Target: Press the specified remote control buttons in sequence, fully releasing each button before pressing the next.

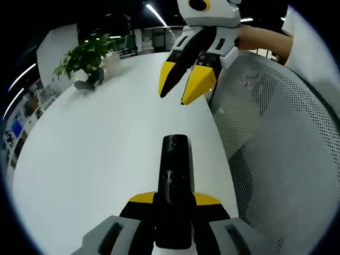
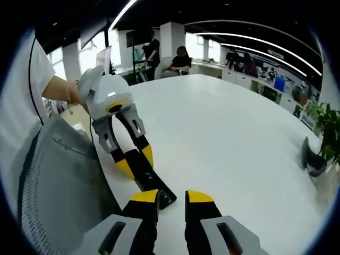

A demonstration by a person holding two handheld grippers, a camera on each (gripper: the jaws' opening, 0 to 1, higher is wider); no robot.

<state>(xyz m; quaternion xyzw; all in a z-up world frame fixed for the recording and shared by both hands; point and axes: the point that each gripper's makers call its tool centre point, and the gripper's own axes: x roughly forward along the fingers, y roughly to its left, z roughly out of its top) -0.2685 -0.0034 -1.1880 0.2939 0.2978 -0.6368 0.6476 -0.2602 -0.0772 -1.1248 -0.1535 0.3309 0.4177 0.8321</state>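
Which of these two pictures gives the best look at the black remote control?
The left gripper view. The remote control lies lengthwise up the middle, clamped in the left gripper, its top face visible. In the right gripper view, the remote control appears small, half hidden behind the left gripper.

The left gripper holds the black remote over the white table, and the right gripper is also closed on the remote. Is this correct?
Not quite. In the left gripper view, the right gripper hangs above the black remote, apart from it, holding nothing. The left gripper does hold it over the white table.

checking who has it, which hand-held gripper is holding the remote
The left hand-held gripper: its yellow-tipped jaws clamp the black remote from both sides. The right hand-held gripper hangs above the white table, jaws empty.
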